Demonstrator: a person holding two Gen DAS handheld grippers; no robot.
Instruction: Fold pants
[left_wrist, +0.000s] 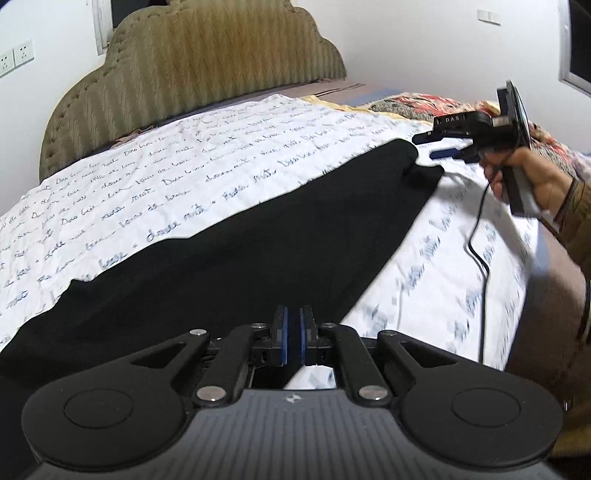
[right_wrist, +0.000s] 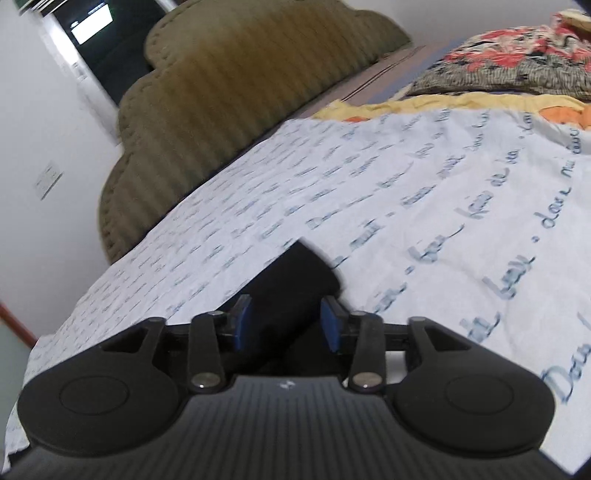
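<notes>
Black pants (left_wrist: 236, 236) lie stretched in a long band across the white bedsheet with blue script (left_wrist: 155, 162). My left gripper (left_wrist: 293, 332) is at their near end with its blue pads pressed together, and the dark cloth's edge runs straight in between them. In the same view a hand holds my right gripper (left_wrist: 434, 146) at the pants' far end, just off the cloth's corner, with its jaws apart. In the right wrist view the right gripper (right_wrist: 286, 323) stands open. The pants' end (right_wrist: 295, 273) lies below and between its blue pads (right_wrist: 242, 321), which do not press on it.
An olive padded headboard (left_wrist: 192, 70) stands behind the bed. A floral blanket (right_wrist: 517, 59) and a yellow cover (right_wrist: 424, 103) lie bunched at the far side. The bed's edge (left_wrist: 543, 295) drops off on the right, where a black cable (left_wrist: 478, 236) hangs. Wall sockets (left_wrist: 14, 57) are at the left.
</notes>
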